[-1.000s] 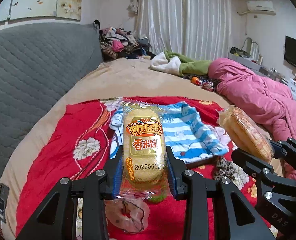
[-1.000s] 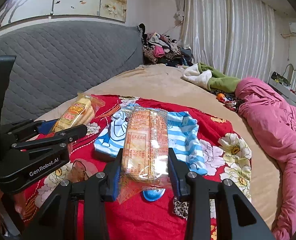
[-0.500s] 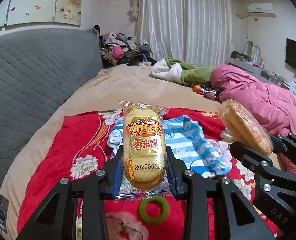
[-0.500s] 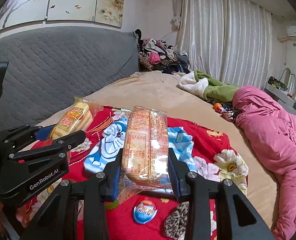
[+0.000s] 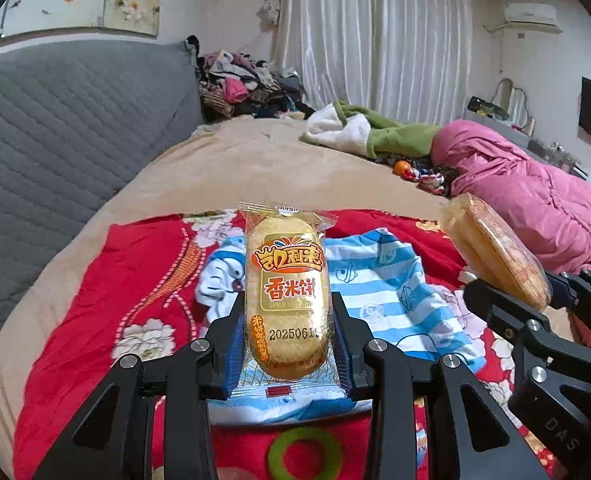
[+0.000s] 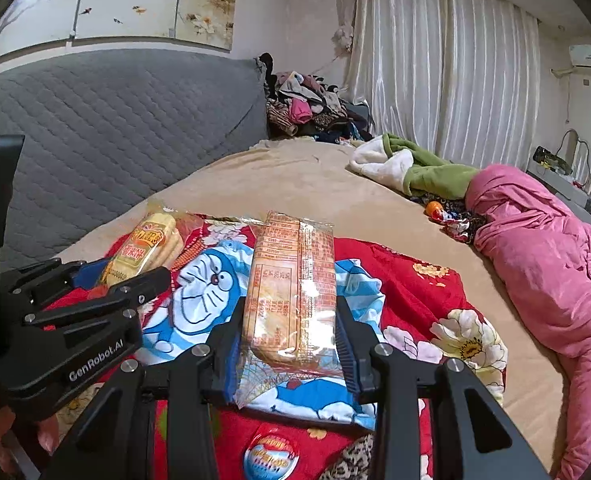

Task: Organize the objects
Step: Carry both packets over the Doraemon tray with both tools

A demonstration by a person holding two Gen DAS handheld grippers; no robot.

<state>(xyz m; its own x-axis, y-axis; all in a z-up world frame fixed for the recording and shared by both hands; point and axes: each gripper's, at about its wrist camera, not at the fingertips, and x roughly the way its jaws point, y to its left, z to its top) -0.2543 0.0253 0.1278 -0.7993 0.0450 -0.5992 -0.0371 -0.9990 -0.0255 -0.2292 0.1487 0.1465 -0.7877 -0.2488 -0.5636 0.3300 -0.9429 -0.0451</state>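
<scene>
My left gripper (image 5: pixel 287 320) is shut on a yellow rice cracker packet (image 5: pixel 287 288), held upright above the red floral cloth (image 5: pixel 135 280). My right gripper (image 6: pixel 289 328) is shut on a second cracker packet (image 6: pixel 291 280), its printed back facing me. Each gripper shows in the other view: the right one with its packet (image 5: pixel 491 256) at the right, the left one with its packet (image 6: pixel 143 248) at the left. A blue-striped Doraemon shirt (image 6: pixel 207 300) lies on the cloth under both.
A green ring (image 5: pixel 305 454) and a round badge (image 6: pixel 271 456) lie on the cloth near me. A grey quilted headboard (image 5: pixel 75 140) is at the left. A pink quilt (image 6: pixel 543 260), green and white clothes (image 6: pixel 411 168) and a clothes pile (image 6: pixel 307 108) lie farther off.
Both grippers have risen and drawn back with their packets; the green ring and the badge have come into view below, and the cloth sits lower in the views.
</scene>
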